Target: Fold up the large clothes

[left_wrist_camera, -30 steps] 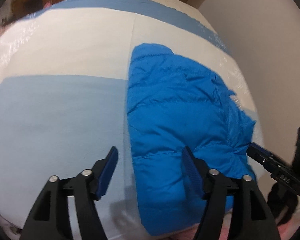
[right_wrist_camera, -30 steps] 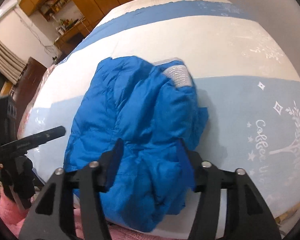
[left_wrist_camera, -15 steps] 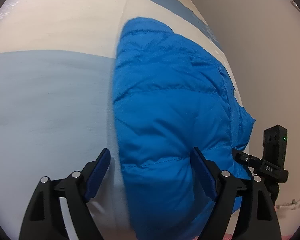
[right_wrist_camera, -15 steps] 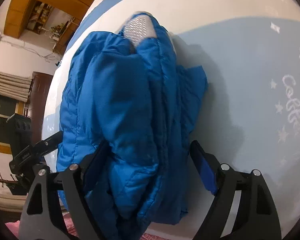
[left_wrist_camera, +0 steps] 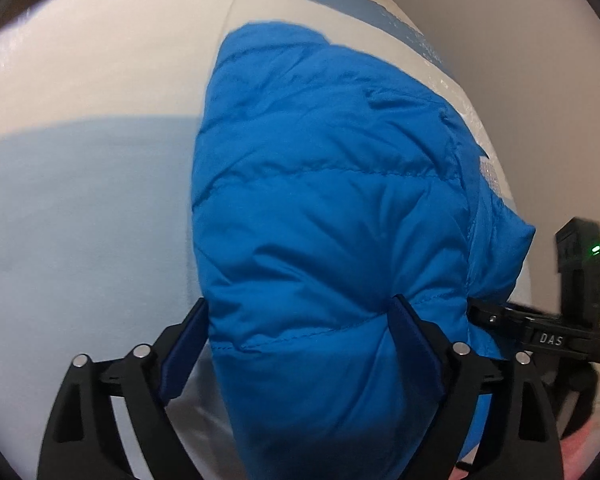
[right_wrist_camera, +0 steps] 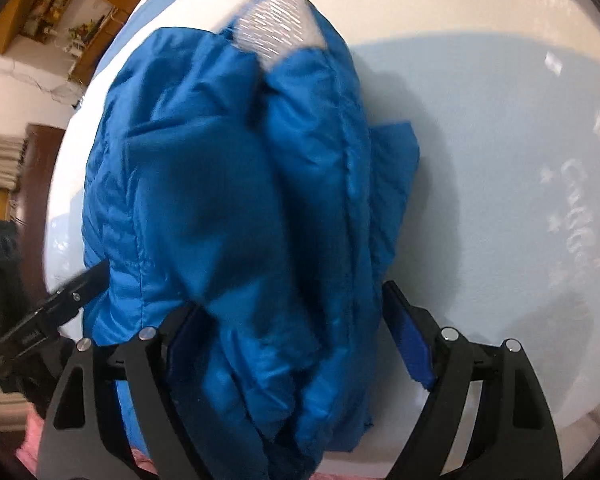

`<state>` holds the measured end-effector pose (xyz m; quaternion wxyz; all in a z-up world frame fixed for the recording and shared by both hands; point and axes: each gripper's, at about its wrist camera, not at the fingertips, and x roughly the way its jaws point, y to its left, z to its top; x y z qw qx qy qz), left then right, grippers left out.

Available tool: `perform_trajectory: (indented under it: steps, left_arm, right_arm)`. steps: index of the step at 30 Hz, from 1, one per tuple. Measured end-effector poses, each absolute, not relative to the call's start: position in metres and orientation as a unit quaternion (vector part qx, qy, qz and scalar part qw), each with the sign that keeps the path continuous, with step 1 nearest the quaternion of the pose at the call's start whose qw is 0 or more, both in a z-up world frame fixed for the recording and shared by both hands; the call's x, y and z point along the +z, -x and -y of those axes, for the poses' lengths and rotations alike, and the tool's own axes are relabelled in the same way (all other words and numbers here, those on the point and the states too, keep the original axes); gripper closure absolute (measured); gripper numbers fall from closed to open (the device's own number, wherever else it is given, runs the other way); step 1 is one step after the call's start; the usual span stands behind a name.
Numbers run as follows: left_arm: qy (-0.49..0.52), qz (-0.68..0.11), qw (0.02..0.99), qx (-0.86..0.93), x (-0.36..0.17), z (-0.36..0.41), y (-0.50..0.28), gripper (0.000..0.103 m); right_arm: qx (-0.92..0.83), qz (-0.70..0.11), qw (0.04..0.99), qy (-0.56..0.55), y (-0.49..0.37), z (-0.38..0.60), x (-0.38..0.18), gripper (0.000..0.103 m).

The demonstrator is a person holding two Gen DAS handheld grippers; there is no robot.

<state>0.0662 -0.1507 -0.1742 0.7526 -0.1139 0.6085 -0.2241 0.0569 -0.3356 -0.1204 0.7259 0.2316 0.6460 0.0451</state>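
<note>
Puffer jacket (left_wrist_camera: 332,216), bright blue, quilted, folded into long puffy bundle on bed sheet (left_wrist_camera: 80,208) banded pale blue and cream; grey mesh lining (right_wrist_camera: 278,32) shows at far end. Left gripper (left_wrist_camera: 300,320) jaws spread wide, just been opening, straddling near end of bundle. Right gripper (right_wrist_camera: 292,320) likewise wide, just been opening, jacket between fingers.
</note>
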Motion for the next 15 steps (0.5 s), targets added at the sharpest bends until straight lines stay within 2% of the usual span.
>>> perform_trajectory:
  steps: [3, 4, 8, 11, 15]
  left_arm:
    - [0.173, -0.625, 0.723, -0.238, -0.189, 0.14, -0.072, 0.015]
    - [0.167, -0.622, 0.727, -0.238, -0.186, 0.141, -0.071, 0.017]
    - [0.141, -0.61, 0.745, -0.23, -0.172, 0.152, -0.064, 0.03]
    - [0.106, -0.598, 0.763, -0.221, -0.156, 0.163, -0.057, 0.043]
    - [0.053, -0.596, 0.777, -0.197, -0.137, 0.18, -0.054, 0.051]
  right_arm:
    - [0.054, -0.644, 0.725, -0.239, -0.058, 0.338, -0.124, 0.022]
    - [0.066, -0.642, 0.725, -0.243, -0.058, 0.337, -0.121, 0.034]
    - [0.07, -0.636, 0.734, -0.229, -0.057, 0.327, -0.109, 0.055]
    - [0.063, -0.63, 0.752, -0.185, -0.058, 0.309, -0.096, 0.063]
    - [0.035, -0.63, 0.766, -0.124, -0.06, 0.285, -0.079, 0.069]
